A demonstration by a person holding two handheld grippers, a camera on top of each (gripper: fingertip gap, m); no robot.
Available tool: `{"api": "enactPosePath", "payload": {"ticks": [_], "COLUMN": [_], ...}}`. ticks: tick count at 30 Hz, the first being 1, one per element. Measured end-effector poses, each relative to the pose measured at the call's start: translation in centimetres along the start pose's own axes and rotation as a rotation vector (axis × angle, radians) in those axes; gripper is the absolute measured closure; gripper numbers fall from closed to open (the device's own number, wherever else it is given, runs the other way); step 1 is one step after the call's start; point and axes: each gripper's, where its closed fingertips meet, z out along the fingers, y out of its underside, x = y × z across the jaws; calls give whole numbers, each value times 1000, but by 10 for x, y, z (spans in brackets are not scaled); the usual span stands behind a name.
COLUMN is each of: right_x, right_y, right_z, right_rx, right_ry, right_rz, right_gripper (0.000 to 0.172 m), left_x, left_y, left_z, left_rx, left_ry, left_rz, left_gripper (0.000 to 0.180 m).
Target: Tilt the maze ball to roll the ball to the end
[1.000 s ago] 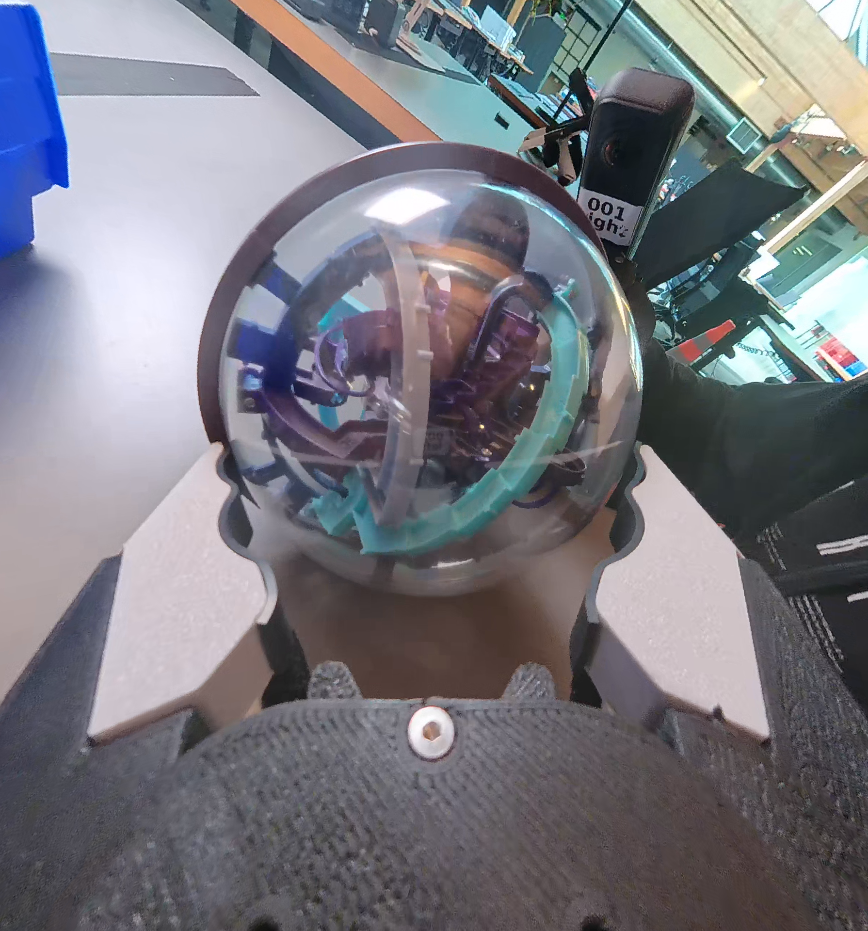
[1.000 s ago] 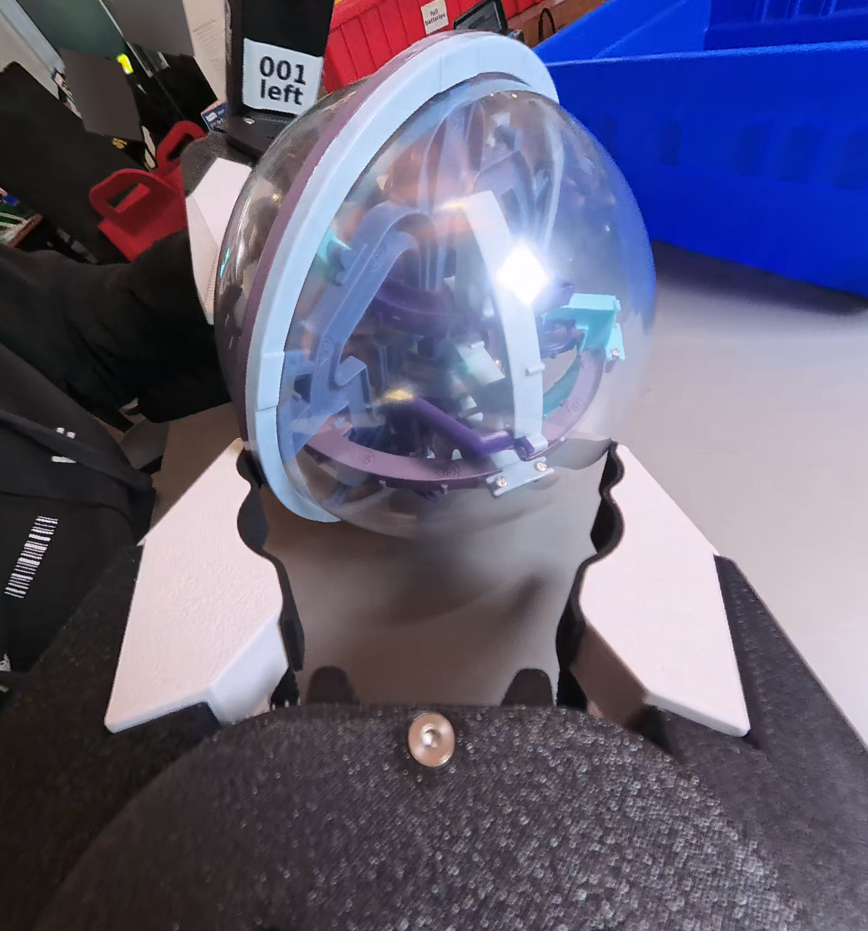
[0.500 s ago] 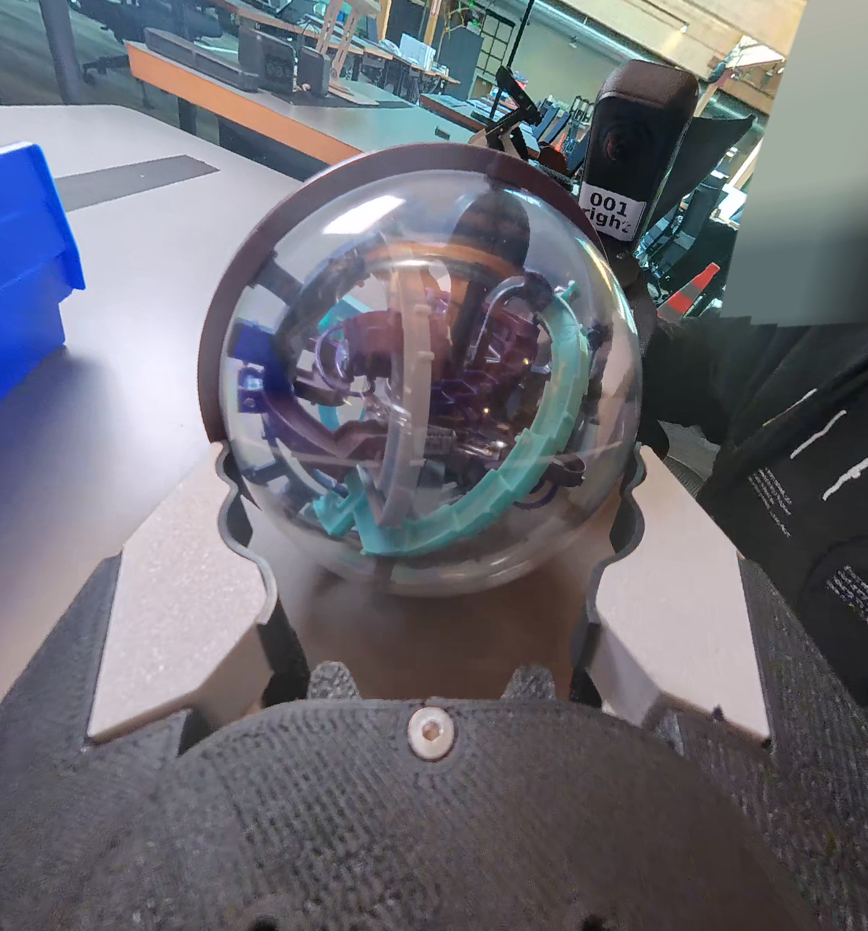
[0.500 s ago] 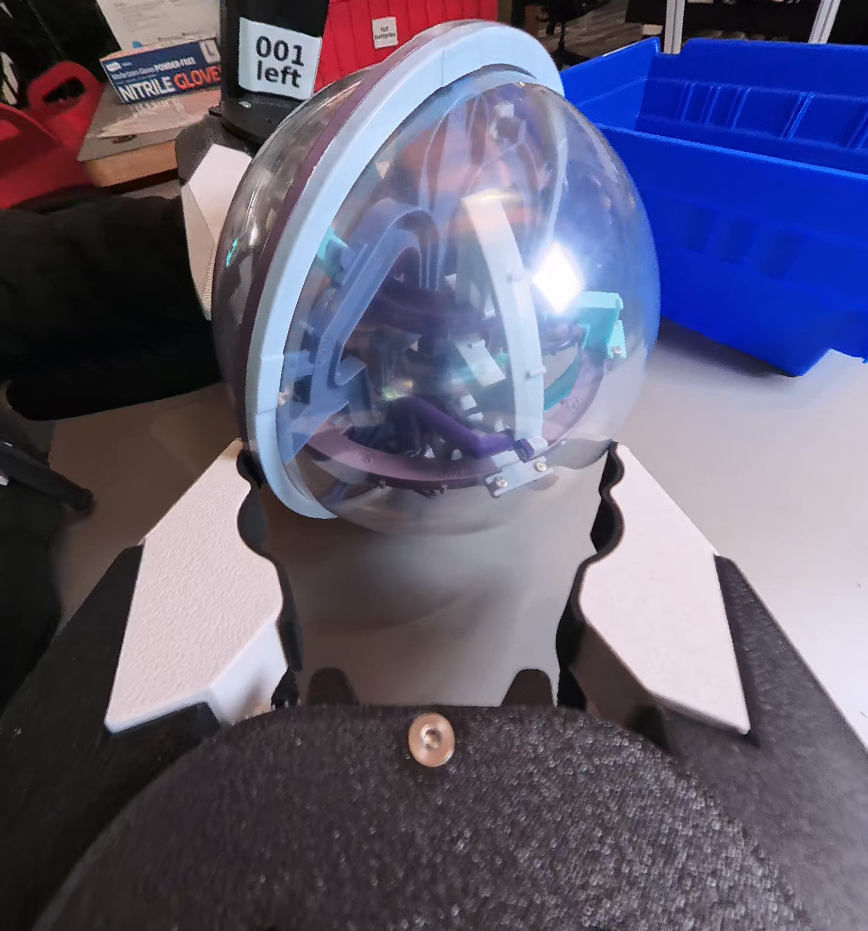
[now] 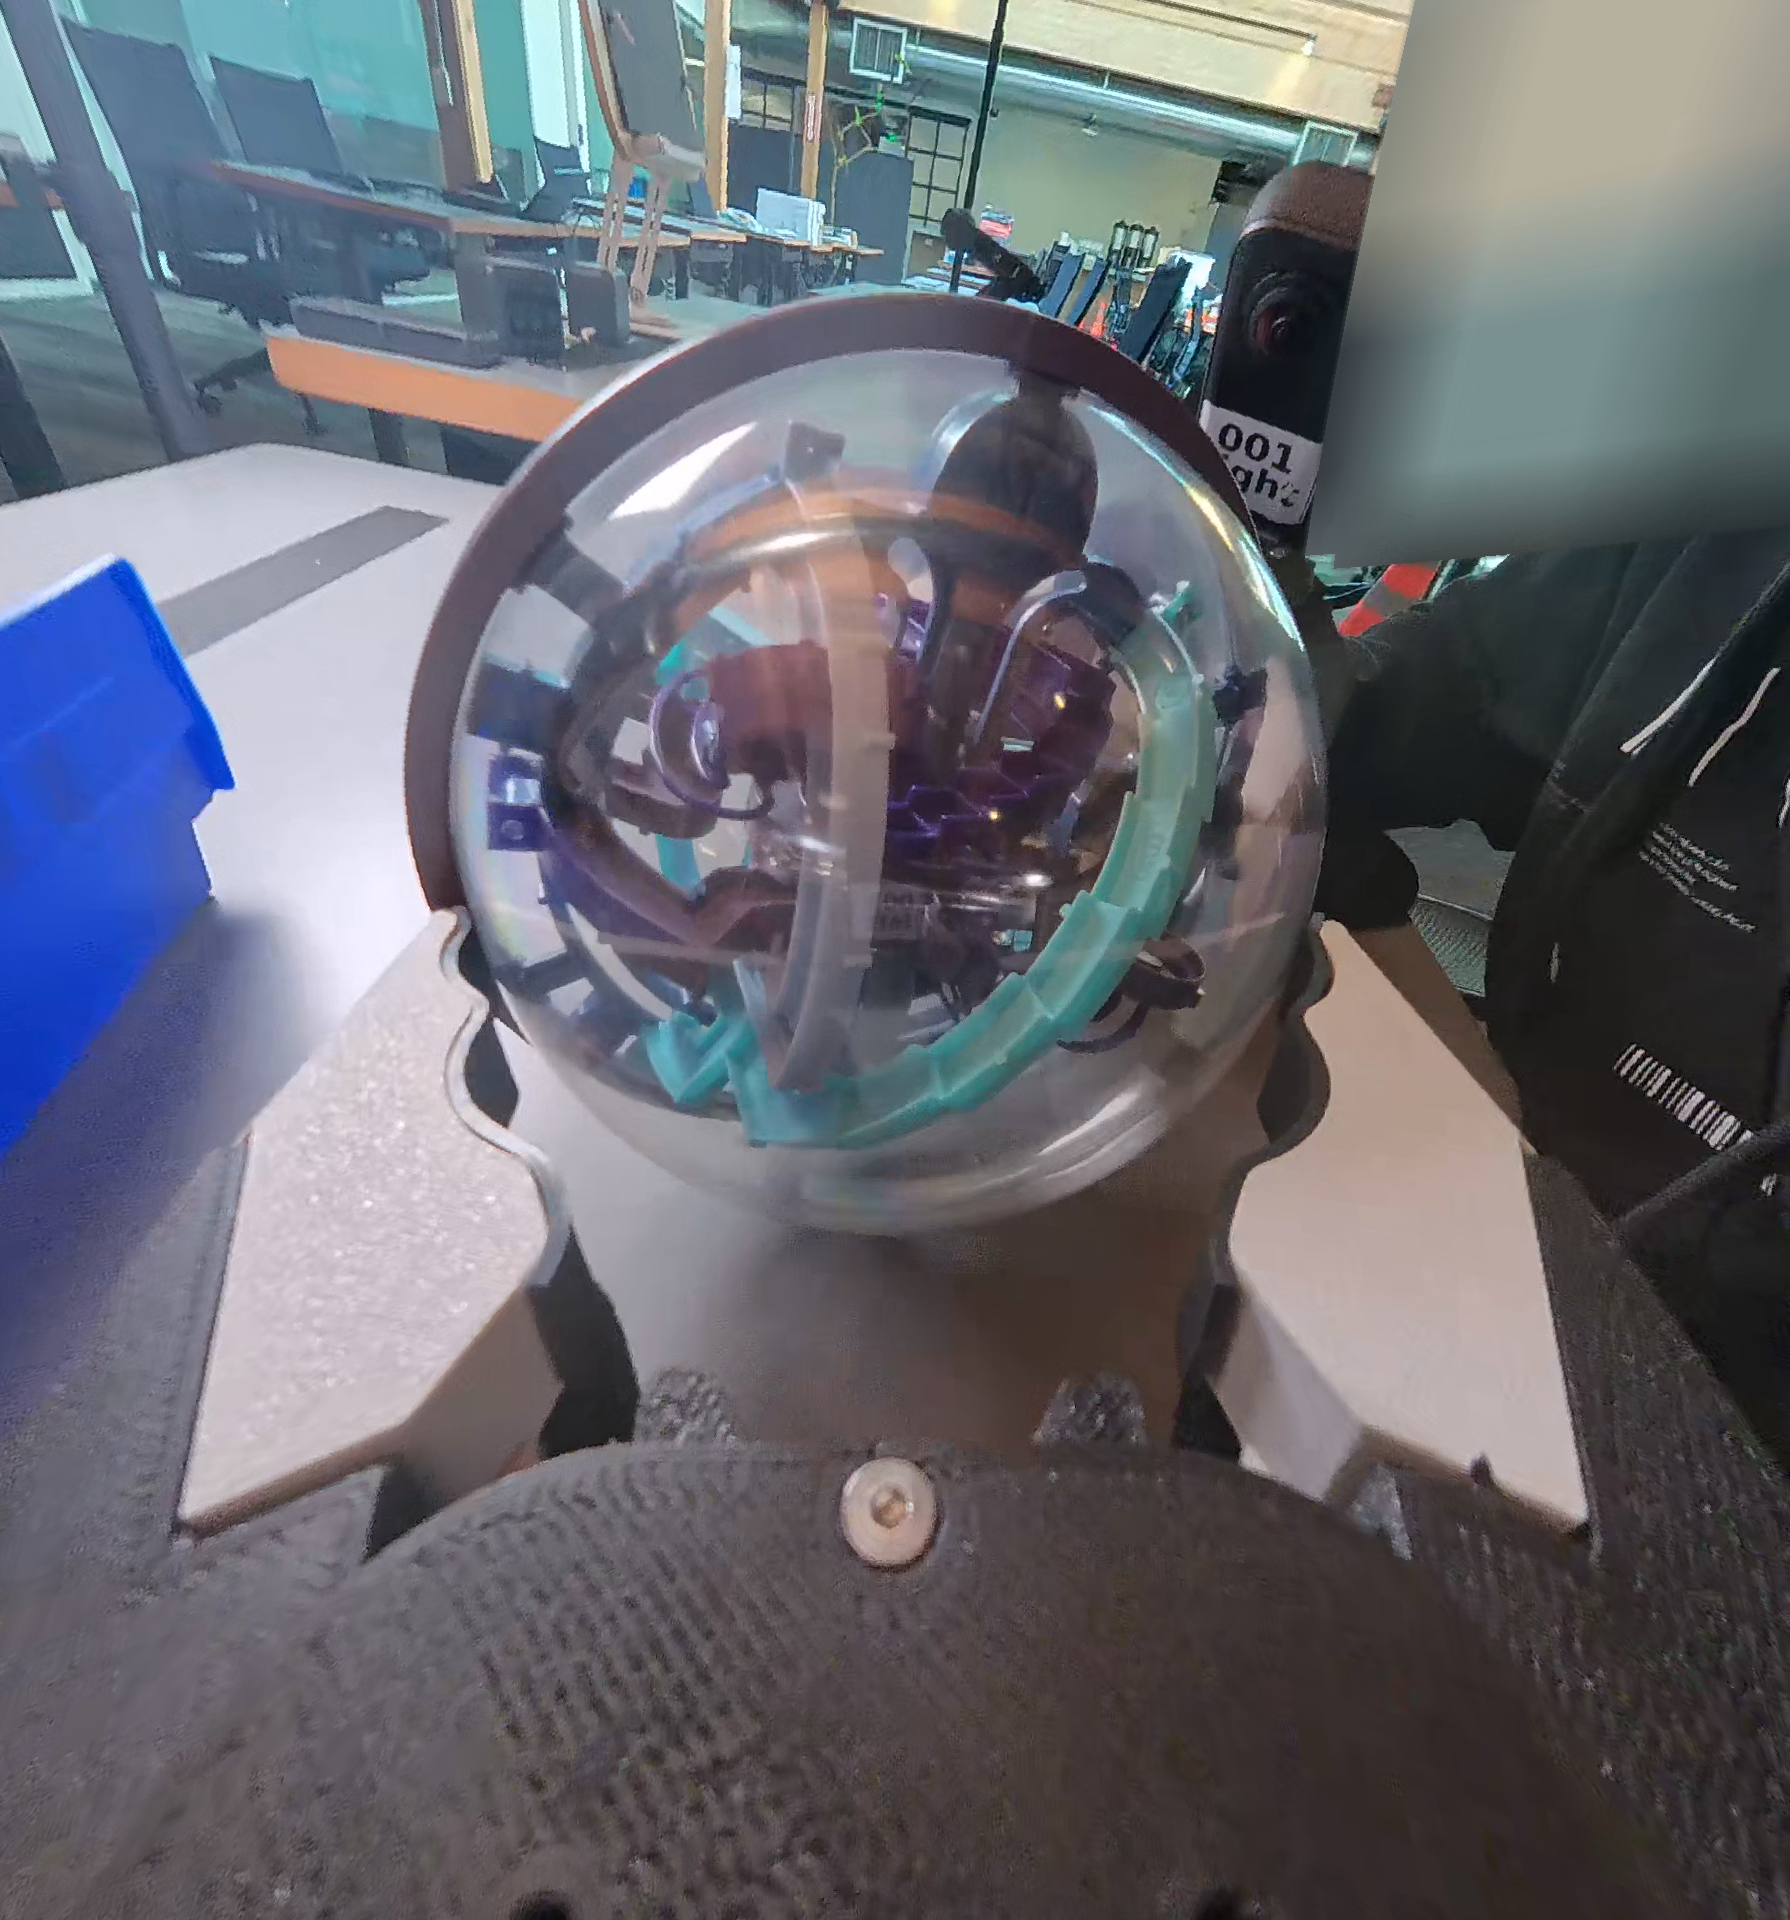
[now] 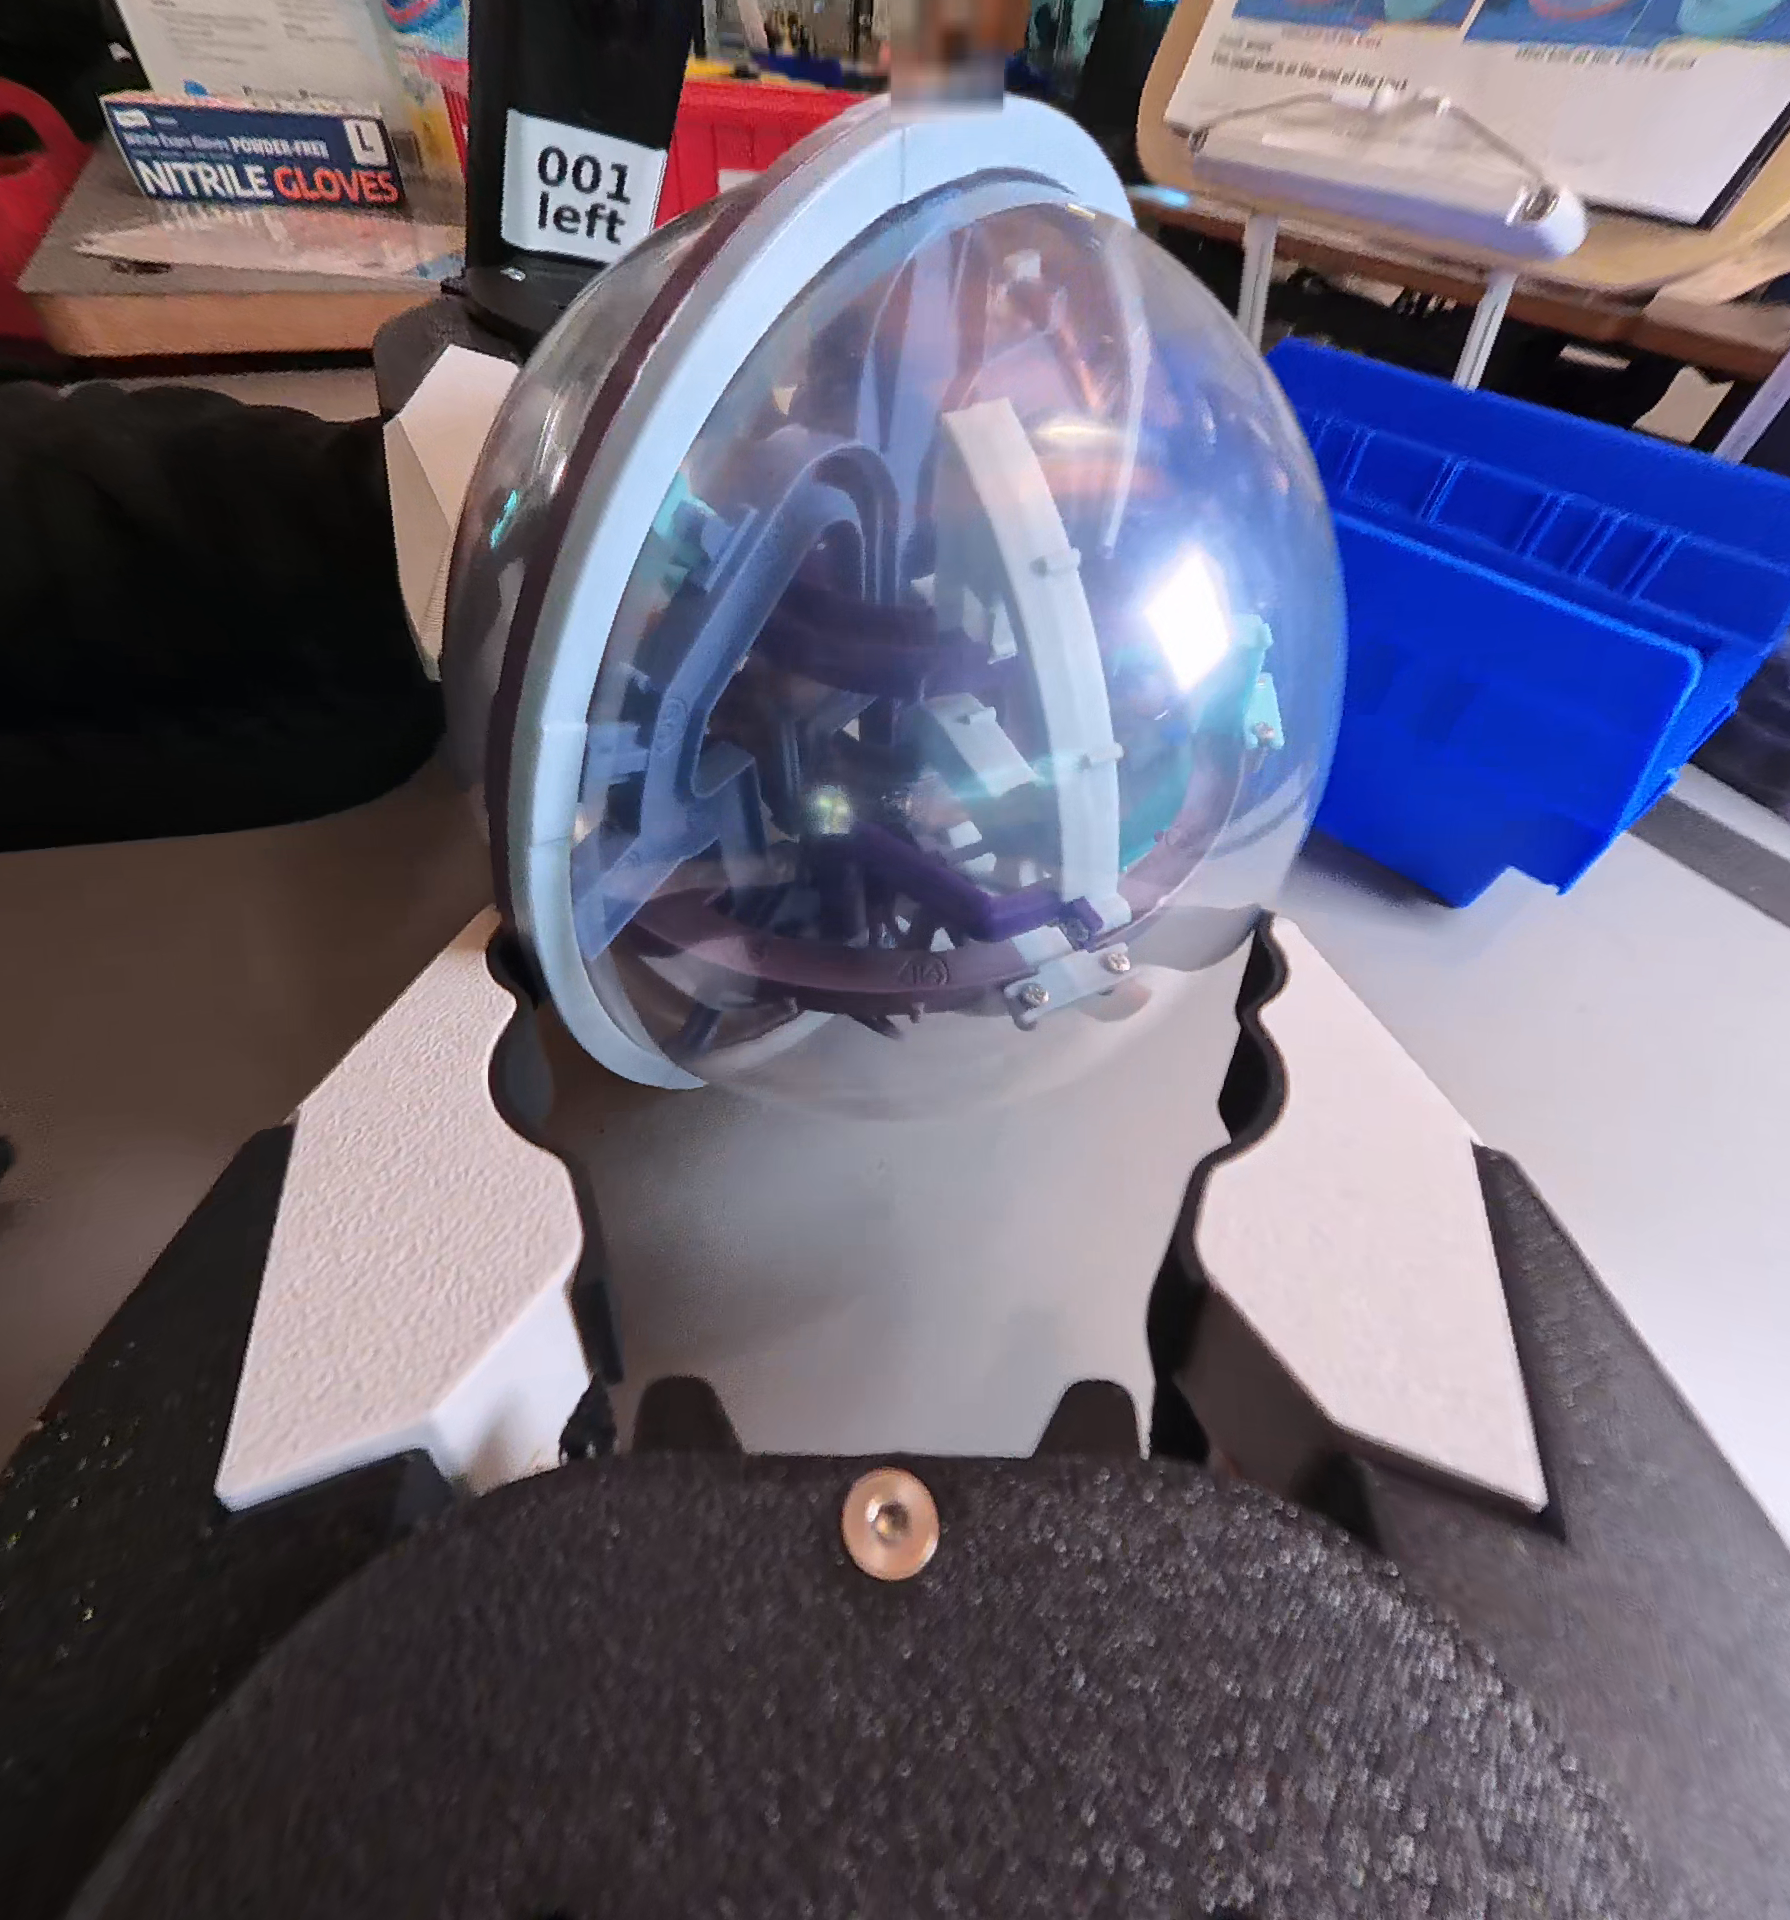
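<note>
Maze ball [image 5: 870,769] is held off the table [image 6: 1597,1091], clamped between wide-spread left gripper [image 5: 886,935] and right gripper [image 6: 886,966], pads pressing both sides. Against a second ago the background has swung: blue bin [image 5: 49,852] now sits at 9 o'clock, so the tilt is progressing. Inner ball's position: cannot tell.

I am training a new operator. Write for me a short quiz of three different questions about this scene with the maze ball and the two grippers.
1. True or false: the maze ball lies on the table, untouched.
2. Which colour is the bin beside the ball? A red, B blue, C green.
3. Fill in: the left gripper and the right gripper grip the ball from ____ sides.

Key: 1 false, both grippers hold it; 2 B; 3 opposite.
</note>
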Motion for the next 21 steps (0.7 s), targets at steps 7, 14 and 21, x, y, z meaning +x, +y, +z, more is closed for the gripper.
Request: {"api": "enactPosePath", "payload": {"ticks": [7,14,21], "right_x": [7,0,-10], "right_y": [-21,-59,-52], "right_z": [-16,-35,-33], "right_rx": [120,185,28], "right_ry": [30,53,23], "right_rz": [-120,-359,-561], "right_gripper": [41,40,40], "left_x": [8,23,21], "left_y": [-24,-44,-7], "left_z": [9,7,8], "left_rx": [33,127,-46], "left_ry": [-23,2,-41], "left_rz": [115,220,252], "left_gripper": [35,34,33]}}
